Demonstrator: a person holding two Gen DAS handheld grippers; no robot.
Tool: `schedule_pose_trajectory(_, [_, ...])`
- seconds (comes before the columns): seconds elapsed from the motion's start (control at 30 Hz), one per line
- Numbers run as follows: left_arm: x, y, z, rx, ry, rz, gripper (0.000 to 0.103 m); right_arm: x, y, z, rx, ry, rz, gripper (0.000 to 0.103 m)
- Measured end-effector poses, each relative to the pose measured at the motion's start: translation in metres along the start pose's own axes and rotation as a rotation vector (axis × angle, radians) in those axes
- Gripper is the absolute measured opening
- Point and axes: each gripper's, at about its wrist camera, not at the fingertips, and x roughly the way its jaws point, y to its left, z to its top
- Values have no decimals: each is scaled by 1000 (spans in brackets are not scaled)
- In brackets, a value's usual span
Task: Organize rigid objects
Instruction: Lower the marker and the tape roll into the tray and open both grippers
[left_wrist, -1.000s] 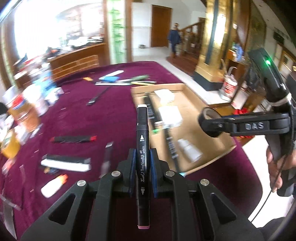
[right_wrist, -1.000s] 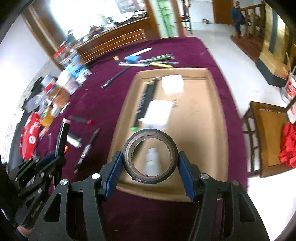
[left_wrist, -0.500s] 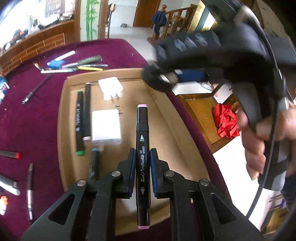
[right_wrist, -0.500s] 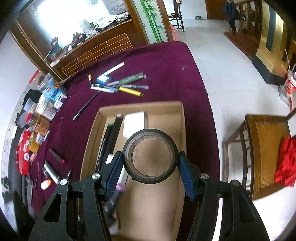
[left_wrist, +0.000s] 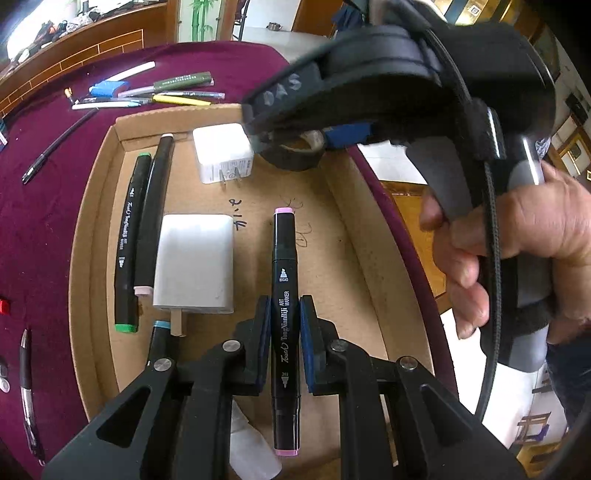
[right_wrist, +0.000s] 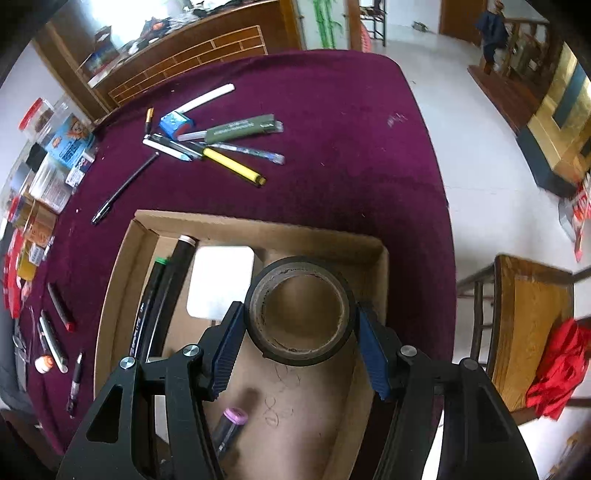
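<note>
Both grippers have moved from beside the cardboard tray (left_wrist: 110, 206) to above it. Contents, left to right: two black markers (left_wrist: 142, 236) side by side; two white chargers (left_wrist: 194, 264). Left gripper (left_wrist: 283, 332) clamps a pink-capped marker (left_wrist: 284, 317) over the tray floor. Right gripper (right_wrist: 301, 328) pinches a tape roll (right_wrist: 301, 315) over the tray's far right corner. Loose pens (right_wrist: 229, 147) lie on the maroon bench (right_wrist: 332, 147) beyond.

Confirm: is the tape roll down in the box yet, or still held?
Held. The right hand-held gripper clamps the tape roll between both pads, over the cardboard box.
</note>
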Motion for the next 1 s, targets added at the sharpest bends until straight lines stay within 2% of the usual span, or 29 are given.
schedule_pose_trajectory(0.4, [1, 4, -1, 0, -18, 0, 13, 5, -2, 4, 15, 13, 42, 57])
schedule_pose_trajectory(0.5, [-2, 0, -1, 6, -18, -8, 24, -1, -1, 1, 6, 4, 42, 57])
schedule_pose_trajectory(0.57, [-7, -2, -2, 14, -28, -14, 40, -7, 1, -1, 4, -7, 54, 57])
schedule_pose_trajectory(0.67, [-14, -6, -2, 36, -42, -14, 40, -22, 1, -5, 13, -36, 62, 57])
schedule_pose_trajectory(0.83, [-43, -12, -6, 72, -89, -27, 40, -59, 8, -15, 18, -106, 95, 57])
schedule_pose_trajectory(0.93, [-73, -9, -15, 74, -150, -43, 41, -80, 22, -22, 9, -143, 121, 57])
schedule_pose_trajectory(1.0, [-95, -3, -22, 85, -196, -39, 46, -91, 34, -29, 9, -161, 158, 57])
